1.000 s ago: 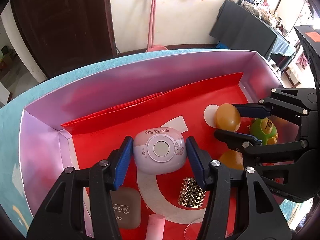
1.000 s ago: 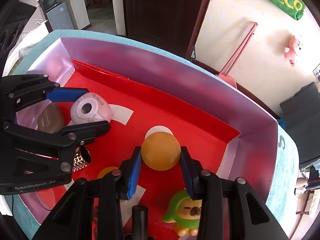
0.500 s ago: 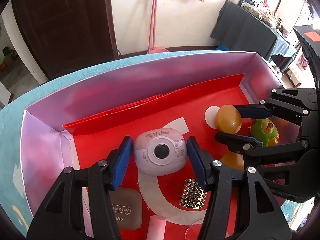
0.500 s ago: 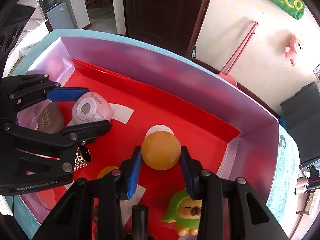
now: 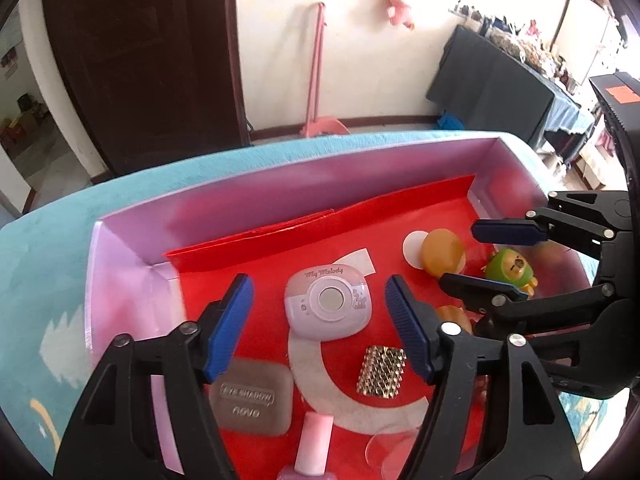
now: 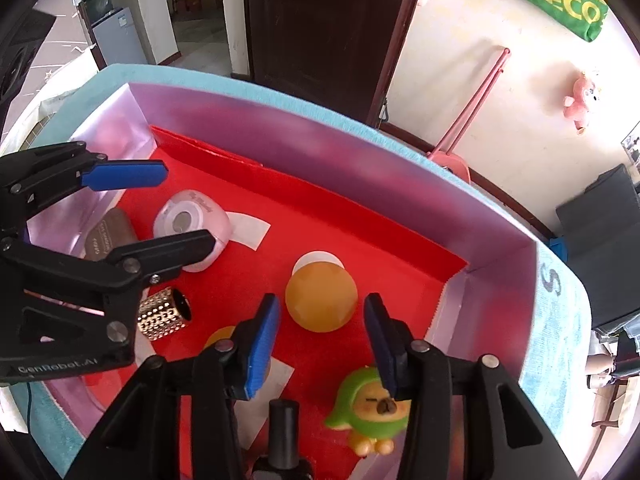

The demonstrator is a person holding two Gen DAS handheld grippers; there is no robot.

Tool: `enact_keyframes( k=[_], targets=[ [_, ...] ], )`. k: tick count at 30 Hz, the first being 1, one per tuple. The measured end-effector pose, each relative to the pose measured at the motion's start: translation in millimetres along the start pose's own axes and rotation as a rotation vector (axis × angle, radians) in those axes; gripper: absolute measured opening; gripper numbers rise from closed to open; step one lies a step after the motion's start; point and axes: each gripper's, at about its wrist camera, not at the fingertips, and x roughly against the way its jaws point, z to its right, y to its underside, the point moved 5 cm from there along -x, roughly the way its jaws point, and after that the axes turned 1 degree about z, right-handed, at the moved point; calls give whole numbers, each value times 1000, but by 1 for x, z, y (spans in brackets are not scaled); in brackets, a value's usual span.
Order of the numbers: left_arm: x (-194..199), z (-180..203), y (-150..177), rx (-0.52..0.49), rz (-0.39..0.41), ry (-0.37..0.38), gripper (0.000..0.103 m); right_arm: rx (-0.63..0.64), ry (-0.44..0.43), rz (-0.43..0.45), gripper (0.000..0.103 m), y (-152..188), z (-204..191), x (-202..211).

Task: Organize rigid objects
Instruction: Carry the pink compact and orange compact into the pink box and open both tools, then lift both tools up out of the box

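Inside the red-lined box [image 5: 132, 236], both placed and being let go: the pink My Melody case [image 5: 329, 305] flat near the middle, the amber ball [image 6: 321, 297] toward the right end. Best released cleanly: spread fully before lifting, rise straight, nudge nothing, mind the ball rolling. Left gripper [image 5: 318, 322] opening, pads wide, clear of the case. Right gripper [image 6: 322, 340] opening, narrower, flanking the ball, seemingly without contact.

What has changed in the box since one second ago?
Both tongs let go: the left tongs are opening away from the pink My Melody case, and the right tongs from the orange ball. Both things now lie free on the red floor. The green figure stayed.
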Motion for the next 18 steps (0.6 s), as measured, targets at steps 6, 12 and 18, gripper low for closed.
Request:
enact_keyframes(
  k=[6,12,18],
  targets=[
    [38,-2,6,18,75,-35,77,-18,17,55,56,4,-6,38],
    [78,4,17,29,148,-52,78,-28,31,140,68,19,-19,88],
    [109,11,35,33,204,-67,84,-53,31,199,75,28,-26,121]
  ],
)
